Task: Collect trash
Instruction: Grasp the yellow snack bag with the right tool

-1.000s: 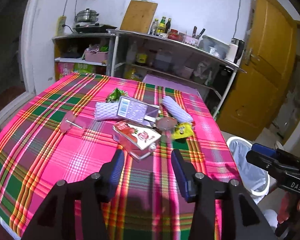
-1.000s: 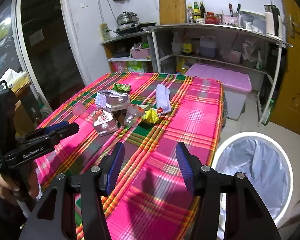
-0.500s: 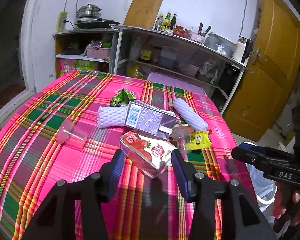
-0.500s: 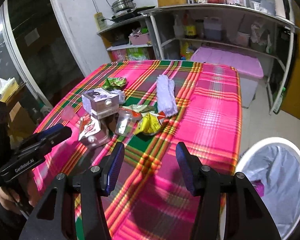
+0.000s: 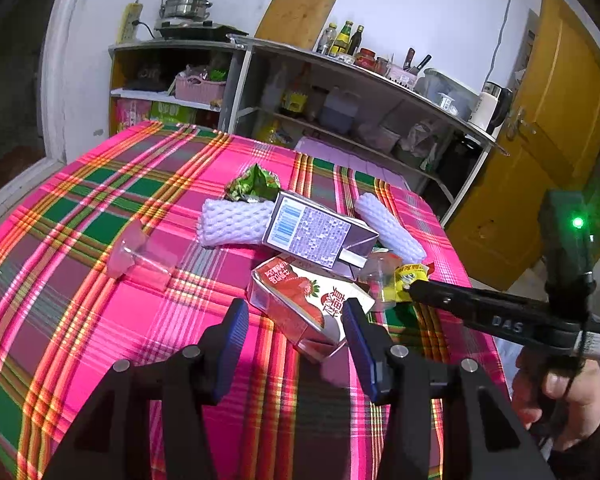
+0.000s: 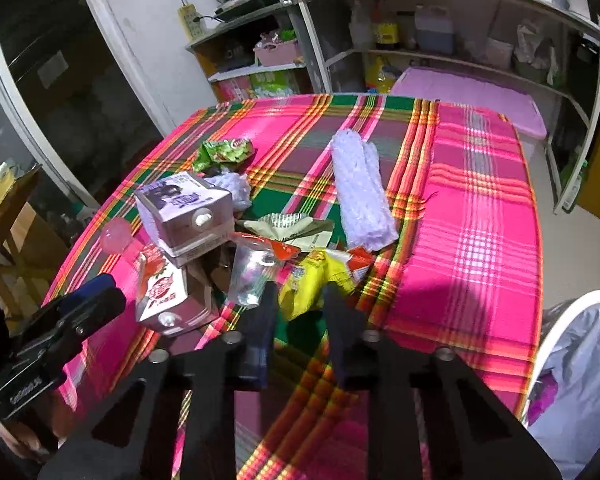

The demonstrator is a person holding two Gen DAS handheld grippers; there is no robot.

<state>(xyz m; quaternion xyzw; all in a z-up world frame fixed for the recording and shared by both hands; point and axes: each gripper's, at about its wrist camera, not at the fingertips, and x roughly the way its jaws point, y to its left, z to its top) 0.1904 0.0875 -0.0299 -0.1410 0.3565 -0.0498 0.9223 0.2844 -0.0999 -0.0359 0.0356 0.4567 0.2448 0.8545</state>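
Plaid cloth: a bright pink, green and orange checked cloth is spread over the surface (image 5: 80,320), and every piece of litter is gathered in one loose heap near its middle, within reach of both hands.

Trash heap: a strawberry carton (image 5: 304,304) is lying on its side at the near edge; a purple carton (image 5: 316,232) is propped partly over it; two white foam nets (image 5: 236,222) are laid to either side; a green wrapper (image 5: 252,186) sits behind; a clear plastic cup (image 6: 252,272) and a yellow wrapper (image 6: 312,280) lie just beside each other.

Left hand-held gripper (image 5: 292,328): its jaws are held apart, lined up on either side of the strawberry carton's near end without pressing on it, probably as the approach to a grasp.

Right hand-held gripper (image 6: 298,304): its jaws have just been closing and are now drawn nearly together around the lower edge of the yellow wrapper; whether the pads truly pinch the wrapper is hard to judge, since the view is blurred there.

Bin (image 6: 580,360): a white-rimmed bin with a pale liner is stood on the floor just past the surface's right edge, so that picked pieces can be carried a short way and dropped.

Pink clear piece (image 5: 136,252): it lies apart from the heap, to the left.
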